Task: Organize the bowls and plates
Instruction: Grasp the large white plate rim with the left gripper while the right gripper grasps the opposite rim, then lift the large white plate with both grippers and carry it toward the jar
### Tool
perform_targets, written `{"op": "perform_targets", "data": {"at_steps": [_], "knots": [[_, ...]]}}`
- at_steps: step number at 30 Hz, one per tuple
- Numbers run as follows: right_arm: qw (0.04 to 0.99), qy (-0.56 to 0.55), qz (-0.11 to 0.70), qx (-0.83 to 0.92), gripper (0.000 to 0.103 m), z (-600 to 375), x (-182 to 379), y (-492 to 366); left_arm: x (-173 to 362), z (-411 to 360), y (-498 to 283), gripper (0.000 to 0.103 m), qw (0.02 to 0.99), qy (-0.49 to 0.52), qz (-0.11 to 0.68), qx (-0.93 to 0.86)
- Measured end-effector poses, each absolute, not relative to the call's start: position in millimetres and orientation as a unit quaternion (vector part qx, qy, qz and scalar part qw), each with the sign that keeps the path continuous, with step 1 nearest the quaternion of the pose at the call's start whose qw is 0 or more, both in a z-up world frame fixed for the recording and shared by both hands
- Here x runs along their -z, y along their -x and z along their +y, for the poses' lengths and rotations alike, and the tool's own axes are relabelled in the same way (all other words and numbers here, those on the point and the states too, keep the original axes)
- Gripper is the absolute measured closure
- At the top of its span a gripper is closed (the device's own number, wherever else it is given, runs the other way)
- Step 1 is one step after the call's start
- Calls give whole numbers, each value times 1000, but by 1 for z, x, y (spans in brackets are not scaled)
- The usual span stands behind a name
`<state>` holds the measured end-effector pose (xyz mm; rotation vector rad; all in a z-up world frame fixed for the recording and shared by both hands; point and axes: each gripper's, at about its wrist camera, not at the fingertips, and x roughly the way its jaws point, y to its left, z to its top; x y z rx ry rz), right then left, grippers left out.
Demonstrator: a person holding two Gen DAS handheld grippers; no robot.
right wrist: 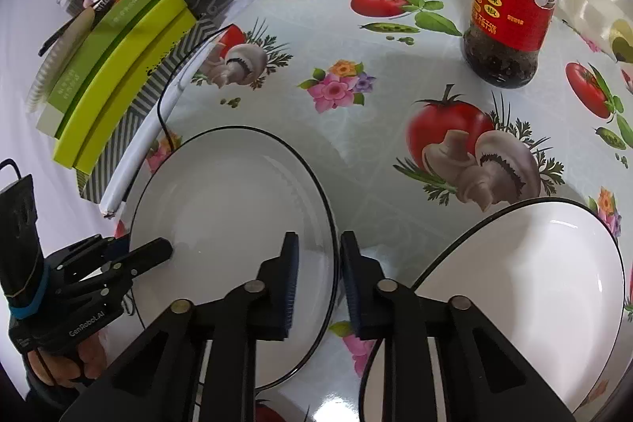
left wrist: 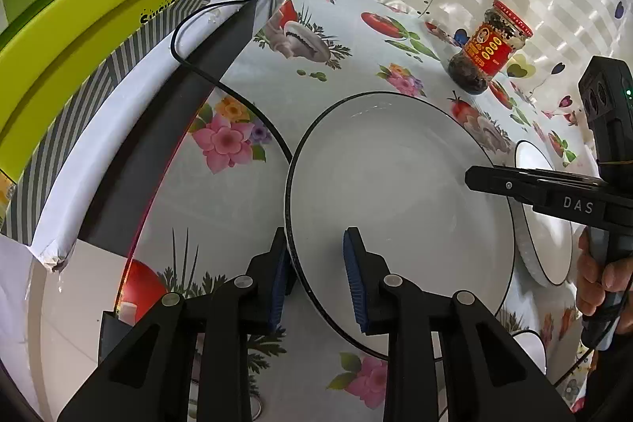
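Note:
A large white plate with a black rim (left wrist: 399, 192) lies on the flowered tablecloth; it also shows in the right wrist view (right wrist: 229, 200). My left gripper (left wrist: 316, 263) is open, its fingers straddling the plate's left rim. My right gripper (right wrist: 318, 263) is open, its fingers straddling the plate's right rim; it also shows at the right of the left wrist view (left wrist: 480, 178). A white bowl with a black rim (right wrist: 526, 287) sits just right of the right gripper, partly seen in the left wrist view (left wrist: 550, 236).
A red-labelled chili sauce jar (right wrist: 514, 2) stands behind the dishes, also in the left wrist view (left wrist: 488, 46). Stacked green boxes (right wrist: 118, 74) and a black cable (left wrist: 221, 86) lie left of the plate. A second small white dish edge (left wrist: 530, 347) shows at lower right.

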<state>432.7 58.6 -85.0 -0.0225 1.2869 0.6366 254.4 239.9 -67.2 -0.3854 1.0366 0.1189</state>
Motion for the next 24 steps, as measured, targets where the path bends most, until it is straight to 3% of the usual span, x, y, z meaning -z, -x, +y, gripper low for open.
{"op": "perform_targets", "data": {"at_steps": [2, 6, 24], "knots": [[755, 19, 588, -288, 91, 58, 87, -432, 67, 241, -255, 75, 849, 184, 492, -56], [756, 20, 587, -289, 91, 58, 87, -433, 67, 243, -256, 79, 848, 189, 492, -60], [759, 25, 584, -288, 92, 61, 66, -429, 53, 246, -255, 79, 845, 186, 496, -70]]}}
